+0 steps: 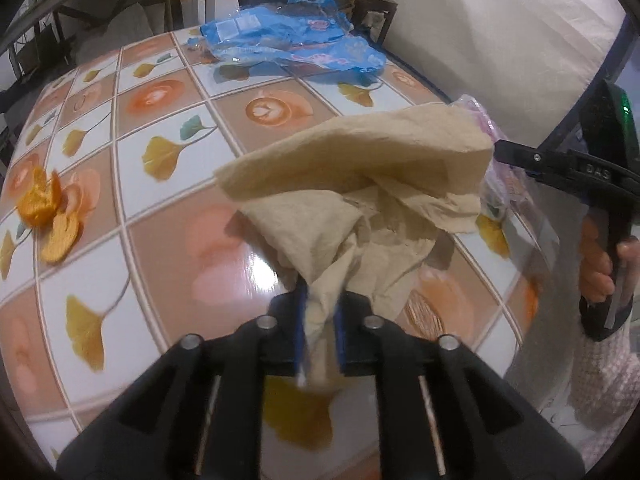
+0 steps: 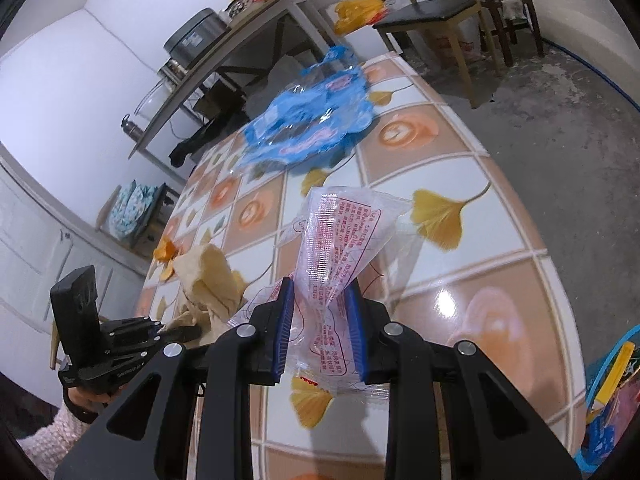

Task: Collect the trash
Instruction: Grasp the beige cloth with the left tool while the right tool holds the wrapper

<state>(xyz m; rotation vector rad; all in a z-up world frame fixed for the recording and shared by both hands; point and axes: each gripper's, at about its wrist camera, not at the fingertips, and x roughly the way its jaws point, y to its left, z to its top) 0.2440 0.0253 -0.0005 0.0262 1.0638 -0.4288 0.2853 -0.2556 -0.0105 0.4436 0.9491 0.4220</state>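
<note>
On the far left of the surface [image 1: 168, 216], which is shiny and printed with squares of yellow leaves and coffee cups, lie some orange peels [image 1: 48, 216], curled and bumpy. They are well apart from both grippers. Next comes the left hand-held gripper [image 1: 322, 320]. Its blue pads are pinched tight on a tan paper napkin [image 1: 360, 184]. The napkin is soft and wrinkled, and it sticks up from the jaws and flops open like a tent above the surface. Far back on the surface lies a blue plastic bag [image 1: 296, 44], thin, shiny and crumpled flat. To the right is the right hand-held gripper [image 2: 320, 328], held by a hand in a fuzzy pink sleeve [image 1: 608, 376]. Its blue pads squeeze a clear plastic wrapper [image 2: 340, 240] with red writing on it. The wrapper is thin and crinkly, and it fans out wide above the jaws, while its bottom end hangs down below them. At the far right edge, a blue bin [image 2: 612, 356] with colourful things in it peeks in beside the surface.
</note>
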